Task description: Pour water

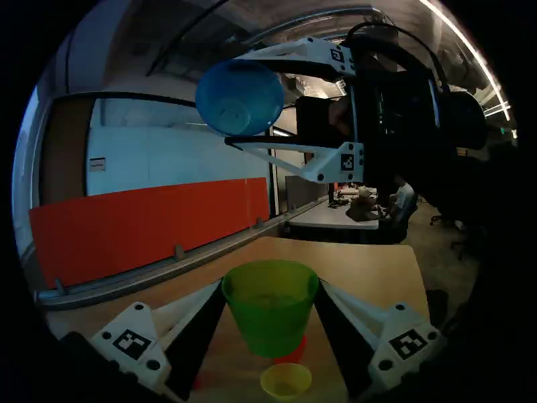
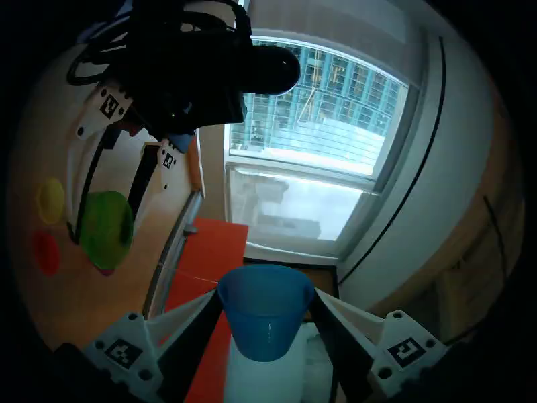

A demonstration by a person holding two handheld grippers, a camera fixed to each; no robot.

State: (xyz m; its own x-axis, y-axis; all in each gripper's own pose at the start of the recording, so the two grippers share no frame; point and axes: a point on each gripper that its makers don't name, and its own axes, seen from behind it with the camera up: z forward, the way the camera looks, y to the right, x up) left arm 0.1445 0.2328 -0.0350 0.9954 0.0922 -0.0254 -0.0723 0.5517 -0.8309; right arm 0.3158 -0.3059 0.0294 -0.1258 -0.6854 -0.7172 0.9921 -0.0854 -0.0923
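Clamped upright between both fingers of the left gripper: a green cup, held just above a small yellow cup and a red cup on the wooden table. Farther off and higher, pressed the same way between both fingers of the right gripper: a blue cup, tipped on its side, open mouth turned toward the green cup.

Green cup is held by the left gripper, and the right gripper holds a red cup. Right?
No. The right gripper holds a blue cup, not red; the right gripper view shows it. The green cup is held by the left gripper.
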